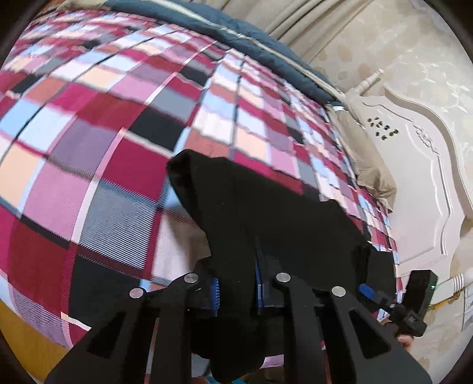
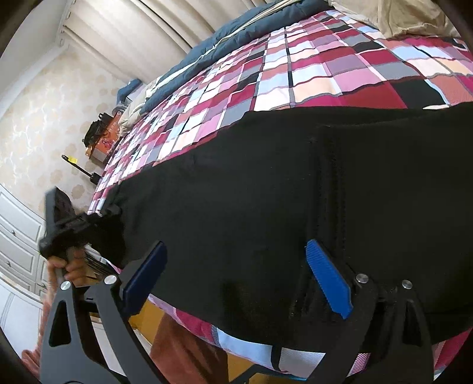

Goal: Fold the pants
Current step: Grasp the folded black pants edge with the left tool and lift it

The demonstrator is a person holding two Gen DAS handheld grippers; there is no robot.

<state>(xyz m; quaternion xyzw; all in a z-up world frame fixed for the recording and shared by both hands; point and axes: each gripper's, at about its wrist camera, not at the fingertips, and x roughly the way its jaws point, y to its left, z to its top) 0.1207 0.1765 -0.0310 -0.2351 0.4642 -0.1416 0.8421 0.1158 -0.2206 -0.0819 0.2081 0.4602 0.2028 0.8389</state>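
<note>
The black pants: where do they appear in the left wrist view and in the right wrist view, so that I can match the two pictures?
Left wrist view: the black pants hang bunched at lower centre, pinched in the left gripper.
Right wrist view: they spread across the middle and right, lying on the bed; the right gripper is open over them.
Shared landmark: the checked bedspread.

A plaid-covered bed [image 1: 118,133] fills the room, with cream headboard [image 1: 419,189], patterned wallpaper [image 2: 35,124] and curtains [image 2: 147,20]
</note>
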